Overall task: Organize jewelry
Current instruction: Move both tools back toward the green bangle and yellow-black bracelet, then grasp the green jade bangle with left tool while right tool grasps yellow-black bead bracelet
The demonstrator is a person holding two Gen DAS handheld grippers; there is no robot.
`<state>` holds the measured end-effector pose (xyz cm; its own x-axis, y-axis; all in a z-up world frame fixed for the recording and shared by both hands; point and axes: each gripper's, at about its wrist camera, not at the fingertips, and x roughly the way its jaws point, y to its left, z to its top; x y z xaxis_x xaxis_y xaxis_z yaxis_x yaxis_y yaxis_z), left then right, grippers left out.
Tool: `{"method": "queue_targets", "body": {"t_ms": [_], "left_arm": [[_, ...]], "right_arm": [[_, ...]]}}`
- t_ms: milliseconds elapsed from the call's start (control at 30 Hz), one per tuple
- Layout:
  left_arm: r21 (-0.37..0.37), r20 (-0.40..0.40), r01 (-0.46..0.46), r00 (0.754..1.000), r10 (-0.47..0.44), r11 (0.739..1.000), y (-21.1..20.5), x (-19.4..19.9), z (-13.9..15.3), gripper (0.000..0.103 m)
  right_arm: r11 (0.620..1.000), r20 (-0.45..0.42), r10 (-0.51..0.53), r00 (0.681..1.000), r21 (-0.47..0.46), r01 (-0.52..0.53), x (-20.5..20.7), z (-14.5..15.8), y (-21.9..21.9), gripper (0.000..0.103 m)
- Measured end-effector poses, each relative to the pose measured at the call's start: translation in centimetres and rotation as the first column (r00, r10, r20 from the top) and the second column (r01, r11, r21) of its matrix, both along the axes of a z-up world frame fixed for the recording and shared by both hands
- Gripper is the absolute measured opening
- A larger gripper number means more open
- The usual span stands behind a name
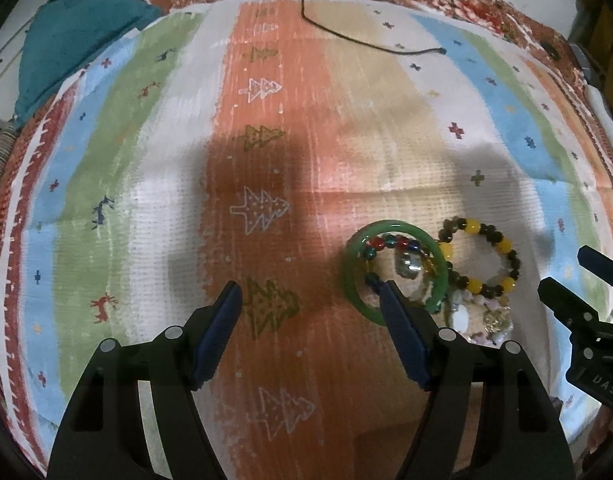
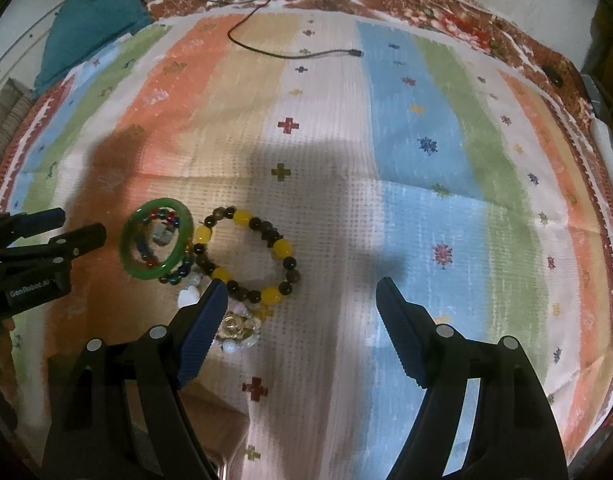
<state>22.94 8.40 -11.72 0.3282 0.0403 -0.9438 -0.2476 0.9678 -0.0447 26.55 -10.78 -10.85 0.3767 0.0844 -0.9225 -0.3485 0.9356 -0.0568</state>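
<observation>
A striped woven cloth [image 2: 426,160] with small crosses and tree figures covers the whole work surface, over a brown floral spread at its far edge, where a teal cloth [image 1: 74,36] lies bunched in the left corner and a thin dark cable [image 2: 290,53] trails across the stripes. The jewelry sits in one tight cluster on the cloth: a green bangle [image 2: 156,239] with a string of small red and blue beads and a silvery charm inside its ring, a bracelet of yellow and dark brown beads [image 2: 246,258] touching it on the right, and nearest the camera a heap of pale, shell-like and gilt pieces [image 2: 236,326] that I cannot sort out, partly hidden behind a finger. The step in hand looks like the first pick, and it would go best by taking one piece from the outside of the pile, probably the yellow-beaded bracelet, gripping across its strand so the bangle is not dragged along. The left tongs [image 1: 310,300] stand wide apart and empty, the right-hand finger overlapping the bangle's rim in view. The right tongs [image 2: 302,292] are likewise wide and hold nothing, the left finger just over the bracelet's near edge.
</observation>
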Motion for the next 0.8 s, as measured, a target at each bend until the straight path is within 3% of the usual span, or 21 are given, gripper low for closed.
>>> {"method": "queue_targets", "body": {"t_ms": [600, 667, 800], "left_arm": [[0.01, -0.061, 0.027, 0.998, -0.026, 1.0, 0.3, 1.9, -2.9, 0.069], [0.021, -0.065, 0.028, 0.998, -0.027, 0.999, 0.3, 2.0, -3.2, 0.069], [0.044, -0.075, 0.041, 0.996, -0.037, 0.998, 0.2, 2.2, -3.6, 0.069]], "right_arm": [[0.999, -0.055, -0.006, 0.998, -0.04, 0.004, 2.3, -3.5, 0.7, 0.076], [0.999, -0.064, -0.008, 0.998, -0.045, 0.005, 2.5, -4.0, 0.7, 0.064], [0.999, -0.057, -0.004, 0.998, -0.053, 0.001, 2.8, -4.4, 0.6, 0.058]]}}
